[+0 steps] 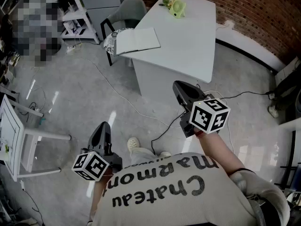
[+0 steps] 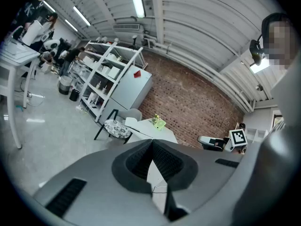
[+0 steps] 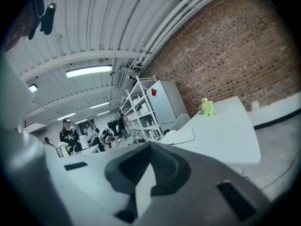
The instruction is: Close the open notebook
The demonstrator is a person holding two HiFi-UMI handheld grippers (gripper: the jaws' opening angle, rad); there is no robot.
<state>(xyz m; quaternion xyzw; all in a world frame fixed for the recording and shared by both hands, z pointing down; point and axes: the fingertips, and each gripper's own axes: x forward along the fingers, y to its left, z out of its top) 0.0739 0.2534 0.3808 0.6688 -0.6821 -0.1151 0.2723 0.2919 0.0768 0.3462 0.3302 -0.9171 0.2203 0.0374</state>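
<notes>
The open notebook (image 1: 137, 40) lies flat with white pages up at the near left corner of the white table (image 1: 188, 36), far ahead of both grippers. It also shows small in the left gripper view (image 2: 130, 121) and in the right gripper view (image 3: 181, 136). My left gripper (image 1: 103, 125) hangs low at the person's left side over the floor, with its jaws closed together and nothing in them (image 2: 151, 142). My right gripper (image 1: 178, 84) is held higher, short of the table's near edge. It is shut and empty too (image 3: 149, 146).
A green holder with flowers (image 1: 177, 7) stands at the table's far end. A grey chair with a patterned cushion (image 1: 110, 39) sits just left of the notebook. Cables (image 1: 141, 112) trail over the grey floor. A white frame (image 1: 11, 135) stands at the left, shelving (image 2: 101, 79) beyond.
</notes>
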